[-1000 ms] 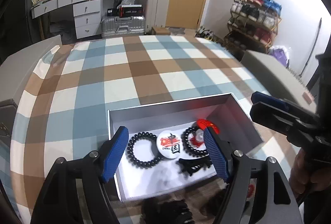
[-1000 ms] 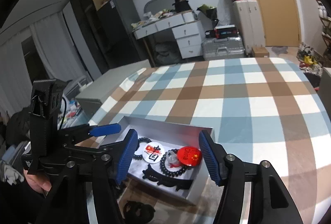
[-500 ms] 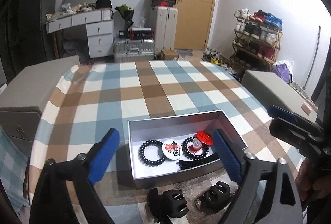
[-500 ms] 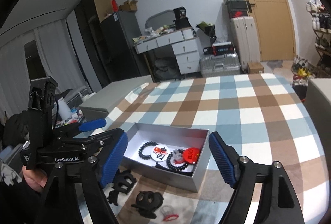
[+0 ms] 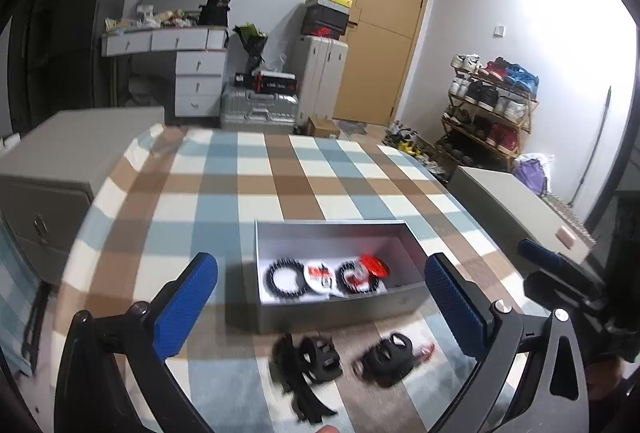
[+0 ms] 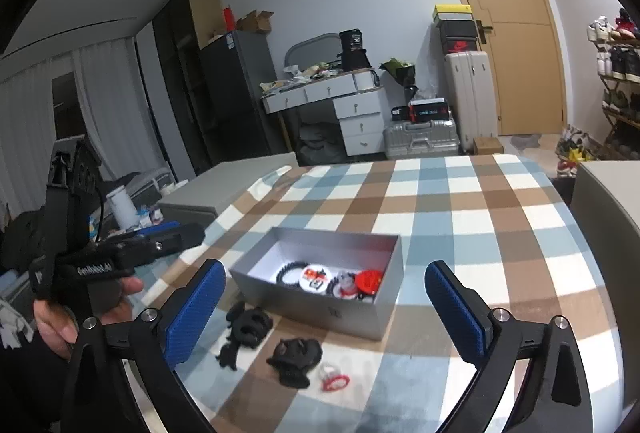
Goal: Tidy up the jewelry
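A silver open box [image 5: 340, 309] [image 6: 320, 307] sits on the checked tablecloth. It holds two black bead bracelets [image 5: 285, 279], a white badge [image 5: 319, 275] and a red badge [image 5: 374, 265]. Two black hair claws [image 5: 316, 353] [image 6: 298, 353] and a small red-and-white ring [image 6: 334, 381] lie on the cloth in front of the box. My left gripper [image 5: 320, 263] hangs back from the box, its jaws opening with nothing between them. My right gripper [image 6: 325, 267] does the same from the other side, also with nothing between its jaws.
The checked cloth [image 5: 280, 185] stretches bare beyond the box. Grey cabinets flank the table at left [image 5: 80, 141] and right [image 5: 520, 201]. A hand [image 6: 52, 321] holds the left gripper's handle. Suitcases, a desk and a shoe rack stand far behind.
Both grippers have drawn back and up from over the box, and their jaws have spread wider. The hair claws and the ring in front of the box have come into view.
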Motion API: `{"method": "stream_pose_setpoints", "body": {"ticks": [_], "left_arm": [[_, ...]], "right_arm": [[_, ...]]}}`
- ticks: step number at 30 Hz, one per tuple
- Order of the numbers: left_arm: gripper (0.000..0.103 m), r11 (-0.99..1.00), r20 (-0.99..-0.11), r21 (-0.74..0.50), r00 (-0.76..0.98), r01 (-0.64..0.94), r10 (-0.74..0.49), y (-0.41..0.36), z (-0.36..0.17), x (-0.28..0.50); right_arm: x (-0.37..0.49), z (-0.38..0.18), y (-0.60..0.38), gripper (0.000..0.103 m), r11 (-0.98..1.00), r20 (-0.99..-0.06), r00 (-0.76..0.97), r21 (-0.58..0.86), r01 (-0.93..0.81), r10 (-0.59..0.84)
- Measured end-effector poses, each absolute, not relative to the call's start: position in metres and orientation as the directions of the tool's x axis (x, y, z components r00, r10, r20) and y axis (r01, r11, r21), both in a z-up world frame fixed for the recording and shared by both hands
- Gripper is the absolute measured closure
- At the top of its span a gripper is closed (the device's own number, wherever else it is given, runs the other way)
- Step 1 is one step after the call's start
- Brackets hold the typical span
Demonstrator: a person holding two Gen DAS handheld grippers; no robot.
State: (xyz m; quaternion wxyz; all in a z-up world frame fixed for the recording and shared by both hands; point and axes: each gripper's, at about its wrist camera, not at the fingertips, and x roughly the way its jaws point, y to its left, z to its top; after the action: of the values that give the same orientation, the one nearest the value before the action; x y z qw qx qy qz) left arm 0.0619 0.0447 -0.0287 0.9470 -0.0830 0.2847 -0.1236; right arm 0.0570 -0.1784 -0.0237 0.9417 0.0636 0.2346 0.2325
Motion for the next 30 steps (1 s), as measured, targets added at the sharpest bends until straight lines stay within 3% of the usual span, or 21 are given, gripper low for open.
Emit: {"method": "stream_pose_setpoints", "body": {"ticks": [15,20,30], "left_arm": [[0.002,0.948,-0.611,-0.277,0.732,0.159,-0.301,0.054,-0.065,0.044],[0.002,0.958,-0.636,-0.253,0.722,0.137,-0.271,0.058,-0.072,0.039],[0.002,0.963,-0.656,-0.257,0.717,0.082,-0.236,0.074,-0.082,0.033]], "right_arm": [[0.047,-0.087,-0.169,0.003,0.898,-0.577,0.697,0.176,-0.403,0.426],[0.056,-0.101,-0.170,0.021,0.897,-0.620,0.654,0.222,-0.383,0.433],[0.071,-0.111,-0.171,0.037,0.886,-0.657,0.596,0.303,-0.352,0.461]]}}
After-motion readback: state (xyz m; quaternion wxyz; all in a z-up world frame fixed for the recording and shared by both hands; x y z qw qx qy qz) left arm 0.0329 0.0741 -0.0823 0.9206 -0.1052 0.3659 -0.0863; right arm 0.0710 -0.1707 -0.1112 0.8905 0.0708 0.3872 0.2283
